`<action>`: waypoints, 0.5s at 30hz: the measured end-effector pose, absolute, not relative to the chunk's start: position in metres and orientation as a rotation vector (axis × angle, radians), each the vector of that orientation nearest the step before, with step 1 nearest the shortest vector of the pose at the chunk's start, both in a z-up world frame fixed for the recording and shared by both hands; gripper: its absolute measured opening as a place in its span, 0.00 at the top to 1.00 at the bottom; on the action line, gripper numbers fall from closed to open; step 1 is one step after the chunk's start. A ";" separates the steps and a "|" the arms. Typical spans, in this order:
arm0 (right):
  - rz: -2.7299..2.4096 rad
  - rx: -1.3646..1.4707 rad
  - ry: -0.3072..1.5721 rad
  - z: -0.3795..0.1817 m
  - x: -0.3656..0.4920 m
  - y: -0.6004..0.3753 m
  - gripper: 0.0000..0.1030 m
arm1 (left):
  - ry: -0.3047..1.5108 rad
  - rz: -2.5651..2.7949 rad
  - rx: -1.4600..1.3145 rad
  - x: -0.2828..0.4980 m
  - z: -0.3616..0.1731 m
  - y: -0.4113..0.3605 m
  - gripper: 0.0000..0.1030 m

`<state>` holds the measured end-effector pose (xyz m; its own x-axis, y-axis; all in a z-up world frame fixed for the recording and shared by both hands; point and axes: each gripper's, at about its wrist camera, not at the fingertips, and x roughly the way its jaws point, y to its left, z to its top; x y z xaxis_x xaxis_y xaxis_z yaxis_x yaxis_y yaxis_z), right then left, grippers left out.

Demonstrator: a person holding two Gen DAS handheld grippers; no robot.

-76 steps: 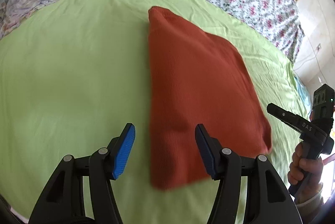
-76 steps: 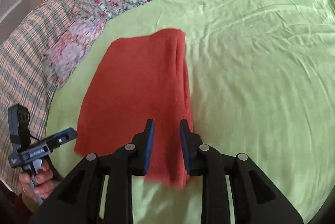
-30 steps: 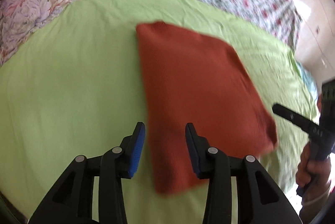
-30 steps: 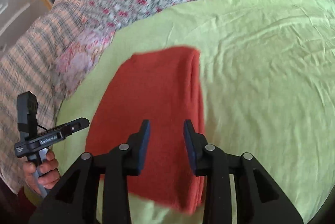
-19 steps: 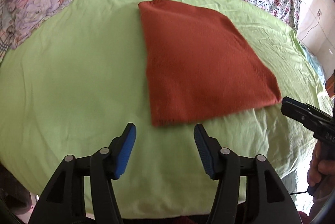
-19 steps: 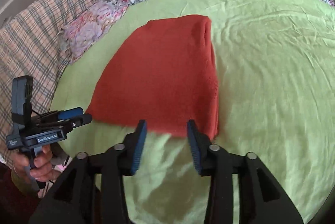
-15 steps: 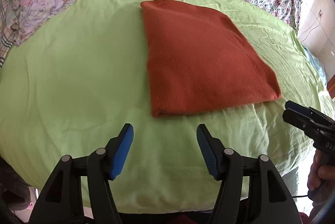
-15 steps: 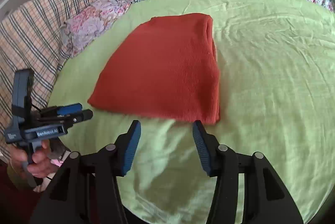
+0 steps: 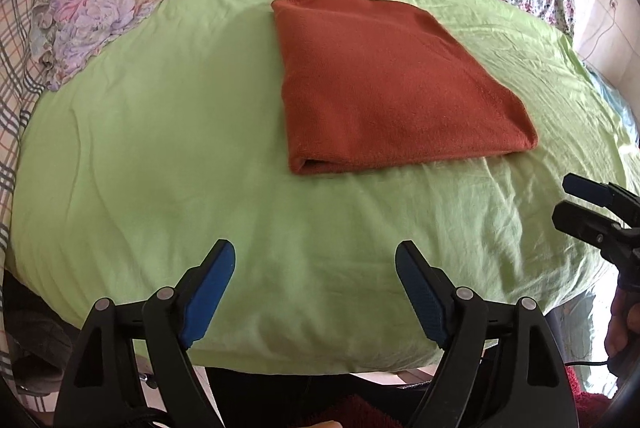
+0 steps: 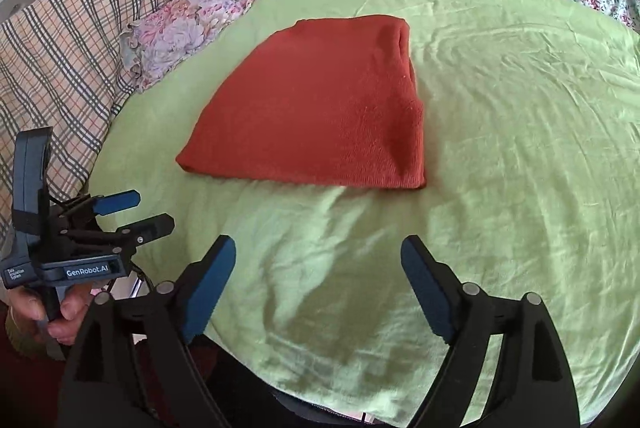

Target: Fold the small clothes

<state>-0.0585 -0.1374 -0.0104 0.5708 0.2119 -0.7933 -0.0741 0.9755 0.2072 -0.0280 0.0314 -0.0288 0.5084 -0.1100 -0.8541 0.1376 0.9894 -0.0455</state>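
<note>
Holding my left hand-held gripper (image 9: pixel 314 294) and right hand-held gripper (image 10: pixel 318 290) wide open and empty near the bed (image 9: pixel 160 116) edge, I could snag the folded red garment (image 9: pixel 384 80) lying in the bed's middle and undo it.

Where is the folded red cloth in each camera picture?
Left wrist view: the folded rust-red knitted cloth lies flat in the upper middle, a bit to the right, beyond the open left claw.
Right wrist view: the cloth lies at the centre, slightly left, beyond the open right claw.
Shared landmark: the purple flowered pillow at the edge of the light green sheet, left of the cloth in both.
</note>
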 end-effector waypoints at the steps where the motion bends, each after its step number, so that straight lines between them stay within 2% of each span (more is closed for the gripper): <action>1: 0.169 0.144 0.955 -0.010 -0.058 -0.138 0.15 | 1.027 -0.144 0.032 -0.027 -0.028 0.033 0.19; 11: 0.185 0.093 0.964 0.003 -0.047 -0.135 0.04 | 0.984 -0.100 0.094 -0.008 -0.003 0.029 0.16; 15: 0.178 0.063 0.967 0.005 -0.038 -0.134 0.02 | 0.963 -0.100 0.116 -0.004 0.002 0.019 0.12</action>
<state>-0.0378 -0.1339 0.0053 0.5548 0.1787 -0.8126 -0.1230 0.9835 0.1324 -0.0039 0.0189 0.0019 0.5676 -0.0329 -0.8227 0.1362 0.9892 0.0544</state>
